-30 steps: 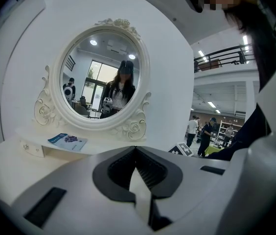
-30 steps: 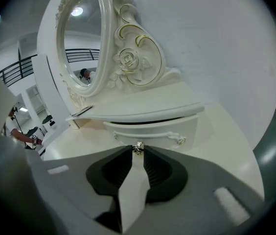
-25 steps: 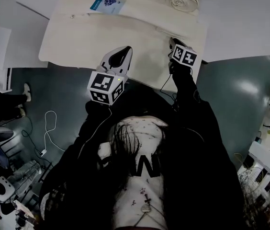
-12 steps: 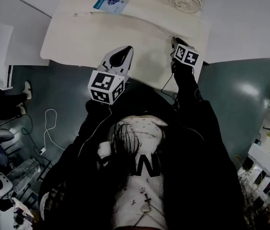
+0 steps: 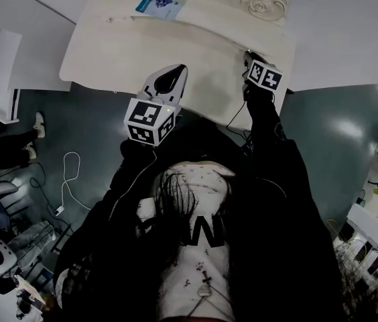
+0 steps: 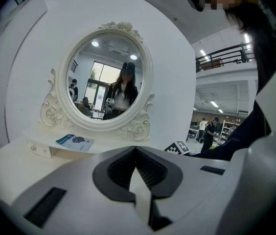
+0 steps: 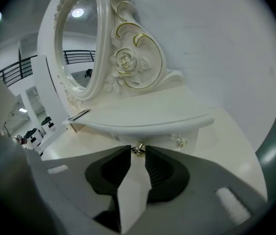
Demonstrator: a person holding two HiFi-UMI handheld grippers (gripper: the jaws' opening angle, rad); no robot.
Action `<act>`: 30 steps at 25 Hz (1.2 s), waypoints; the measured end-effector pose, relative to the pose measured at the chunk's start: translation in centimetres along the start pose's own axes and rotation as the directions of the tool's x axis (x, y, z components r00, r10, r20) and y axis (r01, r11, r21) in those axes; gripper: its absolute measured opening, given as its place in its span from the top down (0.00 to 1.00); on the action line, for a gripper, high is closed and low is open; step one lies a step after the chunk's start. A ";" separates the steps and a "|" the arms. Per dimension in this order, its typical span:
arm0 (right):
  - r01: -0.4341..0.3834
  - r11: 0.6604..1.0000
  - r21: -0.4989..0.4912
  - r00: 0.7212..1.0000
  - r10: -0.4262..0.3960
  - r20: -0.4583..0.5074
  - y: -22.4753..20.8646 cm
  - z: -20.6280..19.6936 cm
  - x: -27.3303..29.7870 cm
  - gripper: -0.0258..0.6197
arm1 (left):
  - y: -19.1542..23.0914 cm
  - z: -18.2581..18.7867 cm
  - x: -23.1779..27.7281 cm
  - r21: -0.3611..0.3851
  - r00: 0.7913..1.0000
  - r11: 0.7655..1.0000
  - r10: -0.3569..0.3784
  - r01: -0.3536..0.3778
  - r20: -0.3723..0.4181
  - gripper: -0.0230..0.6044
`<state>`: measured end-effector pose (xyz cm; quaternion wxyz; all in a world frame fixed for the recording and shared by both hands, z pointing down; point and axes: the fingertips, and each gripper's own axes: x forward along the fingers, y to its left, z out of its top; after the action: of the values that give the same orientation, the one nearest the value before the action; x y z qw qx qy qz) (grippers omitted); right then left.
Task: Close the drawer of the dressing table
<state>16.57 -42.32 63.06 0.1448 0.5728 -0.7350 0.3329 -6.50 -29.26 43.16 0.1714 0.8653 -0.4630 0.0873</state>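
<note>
Left gripper [image 6: 136, 150]: jaws together, nothing in them, idle over the dressing table [image 5: 142, 52]. Right gripper [image 7: 138, 155]: jaws have just been opening. The knob [image 7: 138, 149] sits between the tips, pads apparently off it. The drawer [image 7: 160, 139] looks pushed home under the shelf. Note: I back straight off, so neither tip snags the knob. Mirror [image 7: 77, 43] stands beyond.

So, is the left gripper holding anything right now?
No, the left gripper has its fingers closed tip to tip, with nothing between them.
</note>
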 end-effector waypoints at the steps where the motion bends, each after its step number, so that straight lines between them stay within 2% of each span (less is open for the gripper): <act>1: 0.000 1.000 0.014 1.000 0.000 0.006 0.0 0.0 -0.1 0.81 | 0.0 0.0 -0.1 0.001 1.000 1.000 -0.001 0.001 0.002 0.96; 6: -0.014 0.999 0.044 0.999 0.012 0.043 0.5 -0.1 -1.5 0.79 | 0.5 0.0 -0.8 0.000 1.000 1.000 -0.001 0.001 0.006 0.96; 11: -0.050 0.997 0.058 0.989 0.041 0.140 2.1 0.8 -4.8 0.80 | 0.7 -0.1 -1.6 0.004 1.000 1.000 -0.017 0.017 0.012 0.96; 13: -0.081 0.996 0.028 0.983 0.075 0.166 3.5 1.0 -6.4 0.80 | 0.7 -0.2 -1.9 0.007 1.000 1.000 -0.025 0.025 0.012 0.96; 15: -0.094 0.994 -0.049 0.978 0.101 0.180 5.4 1.3 -8.2 0.80 | 0.6 -0.3 -2.3 0.011 0.999 0.999 -0.039 0.039 0.011 0.96; 19: -0.128 0.978 -0.165 0.963 0.162 0.215 9.6 1.6 -12.0 0.80 | 0.0 -0.6 -2.9 0.027 0.997 0.996 -0.082 0.082 0.004 0.96; 24: -0.146 0.976 -0.162 0.943 0.187 0.277 13.0 0.9 -16.7 0.80 | -1.3 -1.7 -4.0 0.036 0.988 0.987 -0.153 0.154 -0.025 0.96; 30: -0.133 0.979 -0.156 0.929 0.178 0.324 16.0 -1.4 -21.8 0.80 | -3.2 -4.9 -5.3 0.033 0.968 0.971 -0.235 0.238 -0.089 0.96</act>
<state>7.86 -23.19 46.00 0.0278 0.5502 -0.8123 0.1915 -6.76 -21.74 45.37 0.1813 0.9133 -0.3469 0.1128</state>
